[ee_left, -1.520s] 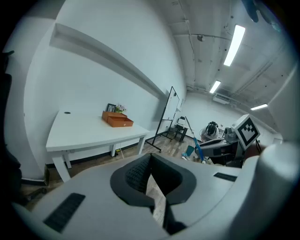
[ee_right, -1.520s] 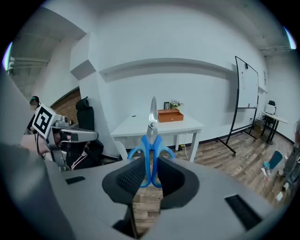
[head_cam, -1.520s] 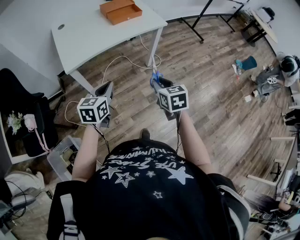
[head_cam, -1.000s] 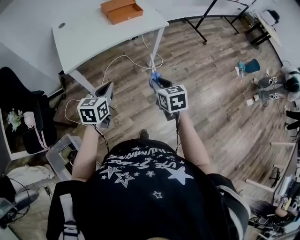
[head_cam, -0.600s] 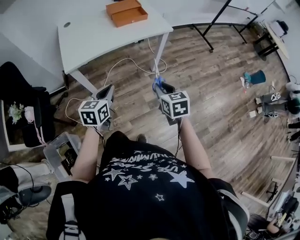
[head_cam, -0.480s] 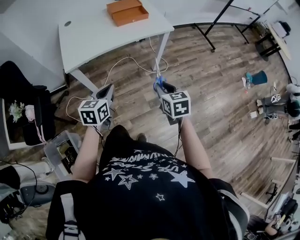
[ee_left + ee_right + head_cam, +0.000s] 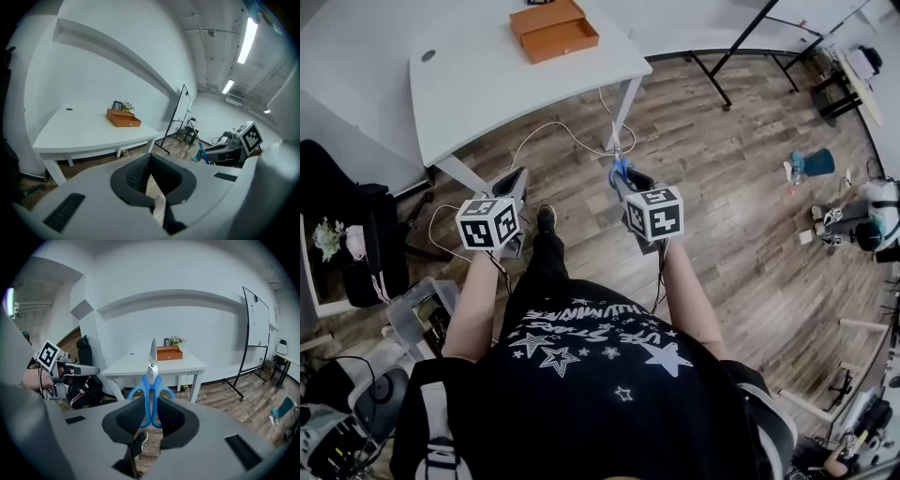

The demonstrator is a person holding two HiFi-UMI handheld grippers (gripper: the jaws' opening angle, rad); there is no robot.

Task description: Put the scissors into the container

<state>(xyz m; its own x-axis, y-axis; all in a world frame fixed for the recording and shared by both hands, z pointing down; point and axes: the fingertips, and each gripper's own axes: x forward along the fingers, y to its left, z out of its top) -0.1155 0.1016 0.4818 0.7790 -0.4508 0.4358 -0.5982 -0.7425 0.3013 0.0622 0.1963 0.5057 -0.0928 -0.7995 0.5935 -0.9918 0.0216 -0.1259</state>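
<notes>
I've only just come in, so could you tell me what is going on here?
A person stands on the wood floor with a gripper in each hand. The right gripper is shut on blue-handled scissors. The left gripper is shut and empty. The orange container sits on the white table ahead.

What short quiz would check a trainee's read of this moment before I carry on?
1. True or false: the left claw holds the scissors.
2. The orange box sits: A on the floor; B on the white table; C in the left claw.
3. Which part of the scissors does the right claw grip?
Key: 1 false, it is shut and empty; 2 B; 3 the blue handles, with the blades pointing out ahead.
</notes>
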